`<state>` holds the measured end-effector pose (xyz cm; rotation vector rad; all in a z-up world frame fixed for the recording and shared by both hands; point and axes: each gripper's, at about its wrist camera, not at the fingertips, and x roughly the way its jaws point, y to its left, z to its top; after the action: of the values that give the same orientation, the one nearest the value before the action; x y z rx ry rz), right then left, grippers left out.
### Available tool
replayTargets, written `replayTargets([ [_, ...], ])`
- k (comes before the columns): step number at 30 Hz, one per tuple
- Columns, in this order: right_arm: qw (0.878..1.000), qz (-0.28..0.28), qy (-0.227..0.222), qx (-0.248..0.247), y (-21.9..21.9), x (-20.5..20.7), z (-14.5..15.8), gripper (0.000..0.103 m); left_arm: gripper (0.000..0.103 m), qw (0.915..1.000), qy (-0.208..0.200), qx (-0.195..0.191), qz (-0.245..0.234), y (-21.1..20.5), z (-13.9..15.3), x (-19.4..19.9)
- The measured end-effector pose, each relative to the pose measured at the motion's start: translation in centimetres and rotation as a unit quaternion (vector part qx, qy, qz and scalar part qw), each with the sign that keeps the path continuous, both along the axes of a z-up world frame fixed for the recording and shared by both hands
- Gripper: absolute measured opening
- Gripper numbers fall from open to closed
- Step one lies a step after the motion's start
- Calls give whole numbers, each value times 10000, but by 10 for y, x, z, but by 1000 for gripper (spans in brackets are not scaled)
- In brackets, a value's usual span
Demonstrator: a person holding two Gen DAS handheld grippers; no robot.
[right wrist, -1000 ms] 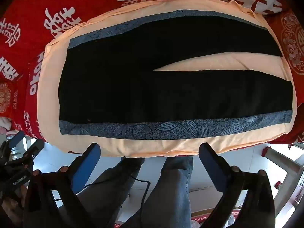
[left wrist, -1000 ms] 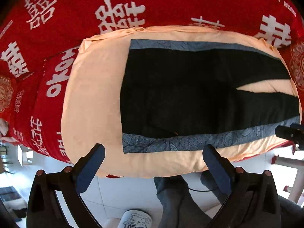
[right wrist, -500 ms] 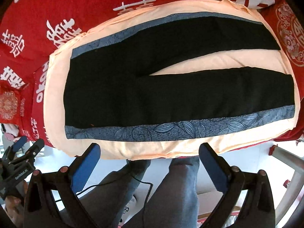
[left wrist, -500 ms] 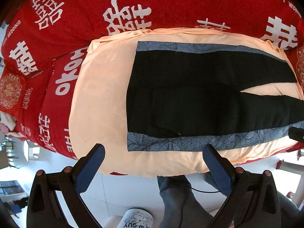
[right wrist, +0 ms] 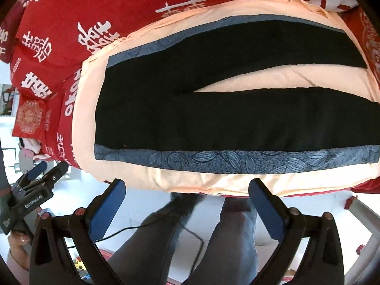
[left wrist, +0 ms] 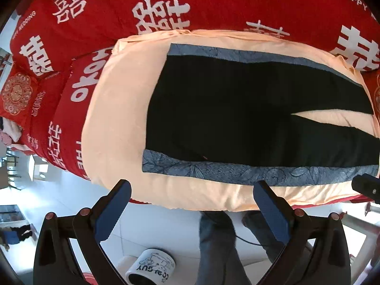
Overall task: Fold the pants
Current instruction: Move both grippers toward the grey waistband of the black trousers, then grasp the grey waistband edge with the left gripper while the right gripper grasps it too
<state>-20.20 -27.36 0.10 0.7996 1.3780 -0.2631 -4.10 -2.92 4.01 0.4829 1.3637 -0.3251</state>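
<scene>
With both sets of jaws spread wide, nothing gripped. Left gripper [left wrist: 191, 211] hanging off the near edge of the peach pad [left wrist: 114, 123], blue fingers [left wrist: 114, 210] over white floor [left wrist: 152, 232], clear of any cloth. Right gripper [right wrist: 186, 210] same posture: fingers apart, hovering just short of the pad's near edge [right wrist: 213, 182], touching nothing. Left gripper also visible in the right wrist view at far left [right wrist: 45, 174], held in a hand [right wrist: 17, 244], also wide open.

Pants [right wrist: 213, 118] lying flat on the pad, unfolded, black with a blue-grey leaf-print stripe [right wrist: 237, 160] down each outer seam. Waistband at left, legs running right, split by a narrow wedge of bare pad [right wrist: 285, 78]. Near leg roughly parallel to the near pad edge, far leg angled slightly away. Same layout in the left wrist view: pants [left wrist: 237, 109], waist end nearest the centre of the frame, near stripe [left wrist: 237, 171] just beyond the fingers, peach margin between.

Pad resting on a red bedcover [left wrist: 213, 4] with white characters and lettering, red showing left and far of the pad. Person's legs in grey trousers [right wrist: 225, 242] below the near edge, thin black cable [right wrist: 133, 229] across them. White mug with cartoon print [left wrist: 152, 268] on the floor near the left gripper. Right gripper's tip poking in at the right edge of the left wrist view [left wrist: 367, 186].
</scene>
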Motion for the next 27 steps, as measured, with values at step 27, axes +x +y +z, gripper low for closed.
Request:
replayTargets([
  [27,9875,-1360,-470,637,28,22,-125,103,103,9989,435,-191,43,24,-138,38],
])
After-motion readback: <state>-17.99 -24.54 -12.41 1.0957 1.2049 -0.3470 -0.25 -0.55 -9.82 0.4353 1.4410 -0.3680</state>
